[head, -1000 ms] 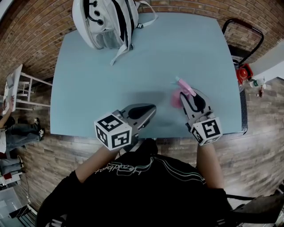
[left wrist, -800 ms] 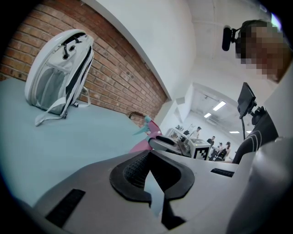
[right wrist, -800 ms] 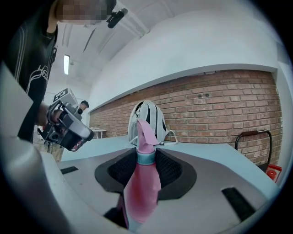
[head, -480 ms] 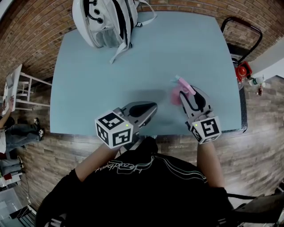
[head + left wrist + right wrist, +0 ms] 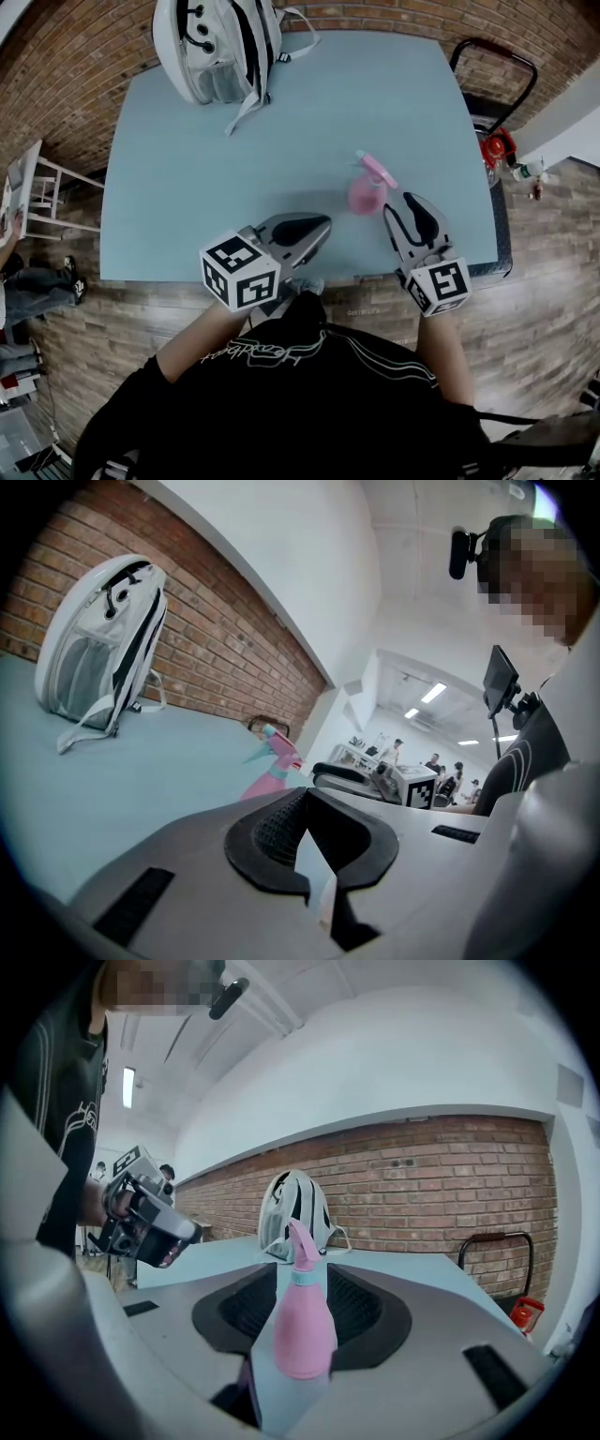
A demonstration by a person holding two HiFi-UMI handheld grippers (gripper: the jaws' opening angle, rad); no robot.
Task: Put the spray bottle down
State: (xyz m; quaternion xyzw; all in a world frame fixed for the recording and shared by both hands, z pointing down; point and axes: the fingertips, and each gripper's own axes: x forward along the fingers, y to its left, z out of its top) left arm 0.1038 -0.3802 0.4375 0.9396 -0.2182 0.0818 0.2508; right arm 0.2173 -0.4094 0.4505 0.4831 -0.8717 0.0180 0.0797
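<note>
The pink spray bottle (image 5: 364,192) with a pale blue collar stands upright on the light blue table (image 5: 187,178), right of centre. My right gripper (image 5: 401,200) is open just behind it, toward the person; in the head view its tips look clear of the bottle. In the right gripper view the bottle (image 5: 302,1321) rises in front of the gap of the right gripper (image 5: 300,1283), whose jaws are spread wide. My left gripper (image 5: 322,225) hovers over the near table edge, shut and empty. In the left gripper view the left gripper (image 5: 305,797) points toward the bottle (image 5: 272,766).
A white and black backpack (image 5: 220,42) lies at the table's far left corner. A black-framed chair (image 5: 497,75) and a red object (image 5: 494,148) stand beyond the right edge. A white stool (image 5: 42,187) is off the left side. Brick wall runs behind the table.
The bottle was tilted between the right jaws; now it stands upright on the table, and the right gripper has let go and drawn back. The left gripper barely moved.
</note>
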